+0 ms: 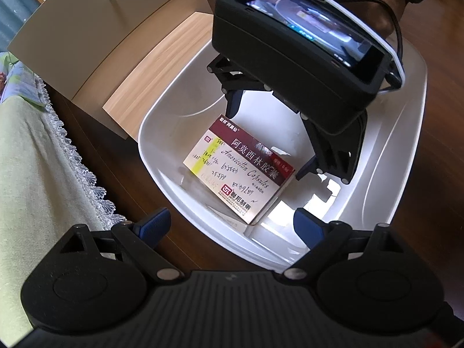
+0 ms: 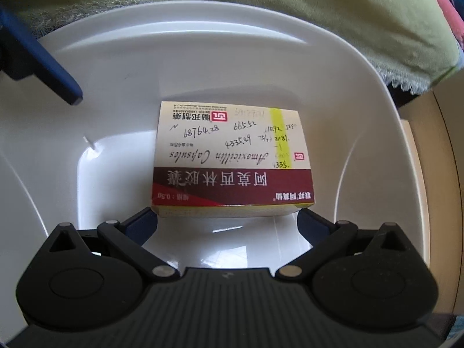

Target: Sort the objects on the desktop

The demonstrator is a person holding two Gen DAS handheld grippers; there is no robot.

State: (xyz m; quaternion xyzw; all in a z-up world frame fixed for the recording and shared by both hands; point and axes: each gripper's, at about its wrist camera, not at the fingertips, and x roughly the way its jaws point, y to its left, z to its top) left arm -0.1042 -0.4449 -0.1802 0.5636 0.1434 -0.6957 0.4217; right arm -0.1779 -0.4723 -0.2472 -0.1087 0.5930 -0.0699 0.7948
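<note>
Right wrist view: medicine box (image 2: 232,159) flat in white basin (image 2: 87,66), long axis crosswise between right gripper (image 2: 227,220) fingertips, grip unclear.

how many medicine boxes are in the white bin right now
1: the medicine box leans tilted against the inner wall of the white bin, between the open fingers of the right gripper. Nothing else shows in the bin, though that gripper hides part of its floor.

Glossy white plastic bin (image 1: 406,150), printed cardboard medicine box (image 2: 229,156), dark polished wood desk (image 1: 95,133).
</note>
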